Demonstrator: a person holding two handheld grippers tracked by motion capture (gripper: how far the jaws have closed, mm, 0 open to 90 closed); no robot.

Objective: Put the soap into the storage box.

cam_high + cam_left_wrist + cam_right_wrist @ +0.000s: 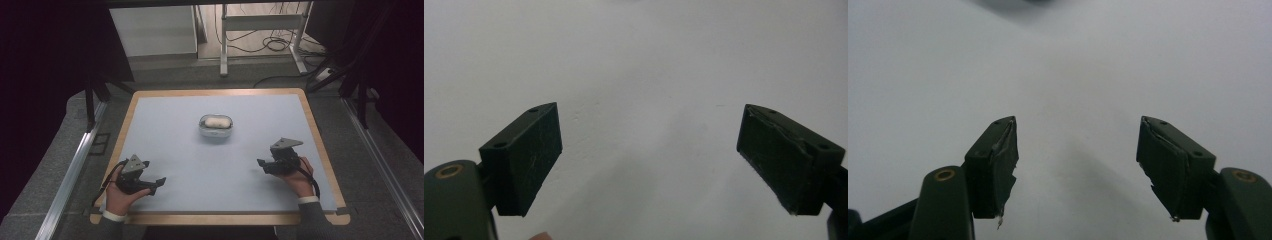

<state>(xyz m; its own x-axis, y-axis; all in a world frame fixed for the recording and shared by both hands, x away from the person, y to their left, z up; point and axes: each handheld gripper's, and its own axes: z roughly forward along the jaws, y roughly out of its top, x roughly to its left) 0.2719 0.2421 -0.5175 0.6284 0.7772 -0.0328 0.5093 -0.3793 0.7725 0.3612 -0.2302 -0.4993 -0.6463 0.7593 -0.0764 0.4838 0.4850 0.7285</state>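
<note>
We see two black handheld grippers w/ grey three-cornered plates on top: left gripper (159, 183), right gripper (260, 163). Black cables loop from each around the hands. Sleeves are dark grey w/ white cuffs at both wrists. Up close, the jaws are black blocks w/ small screw holes and brass-coloured pivot screws; pads (1004, 165) look scratched, w/ tape edges frayed and peeling.

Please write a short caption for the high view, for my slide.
Two hand-held grippers, left gripper and right gripper, both open, rest apart from the small container at the table centre.
</note>
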